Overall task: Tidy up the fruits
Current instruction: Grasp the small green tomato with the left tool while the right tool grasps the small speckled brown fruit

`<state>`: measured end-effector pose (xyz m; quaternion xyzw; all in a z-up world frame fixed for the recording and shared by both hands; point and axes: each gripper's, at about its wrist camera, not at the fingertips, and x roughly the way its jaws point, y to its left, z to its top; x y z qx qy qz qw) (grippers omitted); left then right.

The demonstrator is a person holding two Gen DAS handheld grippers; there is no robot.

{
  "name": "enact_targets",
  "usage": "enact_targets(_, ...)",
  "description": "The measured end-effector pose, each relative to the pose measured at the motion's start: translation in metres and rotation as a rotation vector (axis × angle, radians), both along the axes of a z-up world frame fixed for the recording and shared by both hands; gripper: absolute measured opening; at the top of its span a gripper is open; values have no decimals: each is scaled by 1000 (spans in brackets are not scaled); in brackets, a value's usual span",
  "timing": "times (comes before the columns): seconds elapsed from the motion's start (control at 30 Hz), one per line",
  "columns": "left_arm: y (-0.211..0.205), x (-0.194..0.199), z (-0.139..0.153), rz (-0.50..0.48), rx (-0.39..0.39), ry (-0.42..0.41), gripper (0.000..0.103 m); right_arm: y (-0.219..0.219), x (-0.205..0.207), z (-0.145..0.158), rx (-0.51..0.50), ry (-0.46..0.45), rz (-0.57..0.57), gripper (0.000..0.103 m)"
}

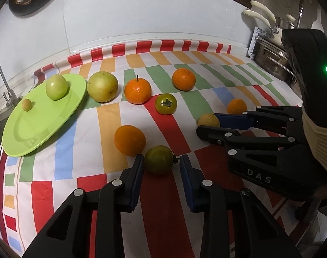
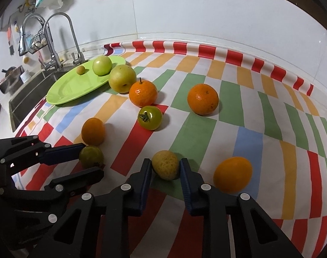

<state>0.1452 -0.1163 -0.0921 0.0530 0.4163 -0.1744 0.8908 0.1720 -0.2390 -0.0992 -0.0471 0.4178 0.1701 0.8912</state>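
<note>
My left gripper (image 1: 161,161) is open around a green tomato (image 1: 159,159) lying on the striped cloth; its left finger touches the fruit, the right finger stands a little off. My right gripper (image 2: 166,165) has its fingers close against a small yellow speckled fruit (image 2: 165,164) on the cloth. A green plate (image 1: 34,129) at the left holds a green apple (image 1: 56,87) and a tiny brownish fruit (image 1: 26,104). A pear (image 1: 102,86), several oranges (image 1: 137,91) and a second green tomato (image 1: 166,103) lie loose on the cloth.
A sink (image 2: 27,99) with taps (image 2: 55,43) lies left of the plate. A dish rack with pots (image 1: 271,58) stands at the back right. A white tiled wall (image 1: 152,17) bounds the counter behind. An orange (image 1: 129,140) sits just left of my left gripper.
</note>
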Motion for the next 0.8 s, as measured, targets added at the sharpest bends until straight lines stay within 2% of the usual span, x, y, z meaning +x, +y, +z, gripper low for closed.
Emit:
enact_targets(0.3, 12, -6, 16, 0, -5, -40, 34, 5, -12, 8, 13, -2, -20, 28)
enact_targets(0.8, 55, -16, 55, 12, -25, -121, 34, 33, -33, 53, 46, -92, -56, 28)
